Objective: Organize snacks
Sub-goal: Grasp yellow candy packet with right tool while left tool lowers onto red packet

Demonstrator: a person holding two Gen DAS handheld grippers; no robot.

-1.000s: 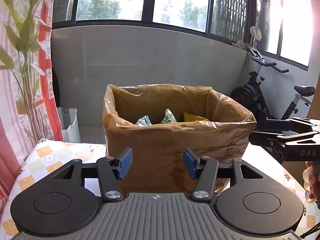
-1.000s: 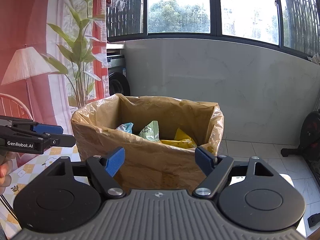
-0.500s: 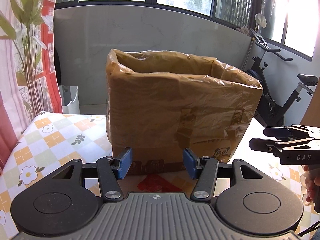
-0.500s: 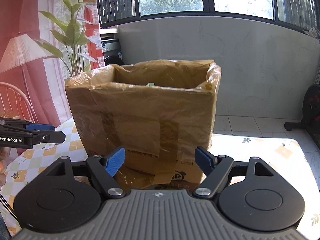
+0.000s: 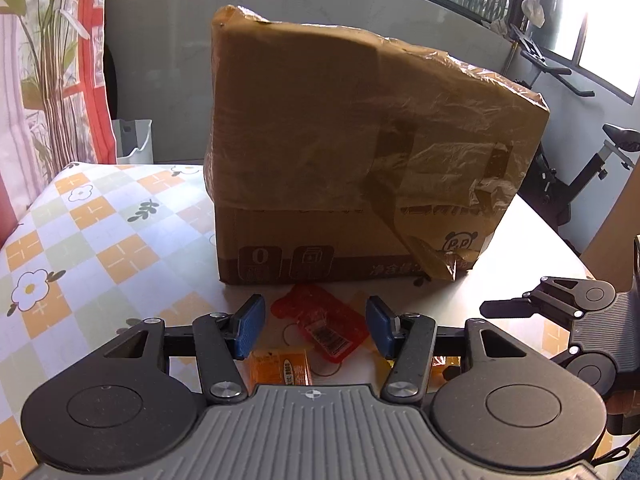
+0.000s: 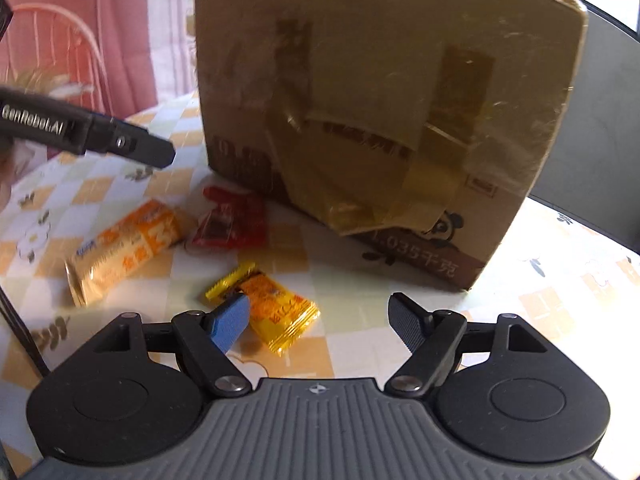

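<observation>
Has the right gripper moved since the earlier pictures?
Yes. The right gripper has come down: the box rim was below the camera before, and now snacks on the table show between its fingers.

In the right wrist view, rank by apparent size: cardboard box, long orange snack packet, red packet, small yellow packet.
1. Brown cardboard box
2. Long orange snack packet
3. Red packet and small yellow packet: alike; the yellow one lies nearer the camera, so unranked.

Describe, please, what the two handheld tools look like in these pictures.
Both tools match: a ribbed grey body, two round black discs and black linkage arms ending in blue-padded fingers. The left tool shows white "GenRobot.AI" lettering along its side in the right wrist view. On the right tool, one pad looks blue and the other dark.
</observation>
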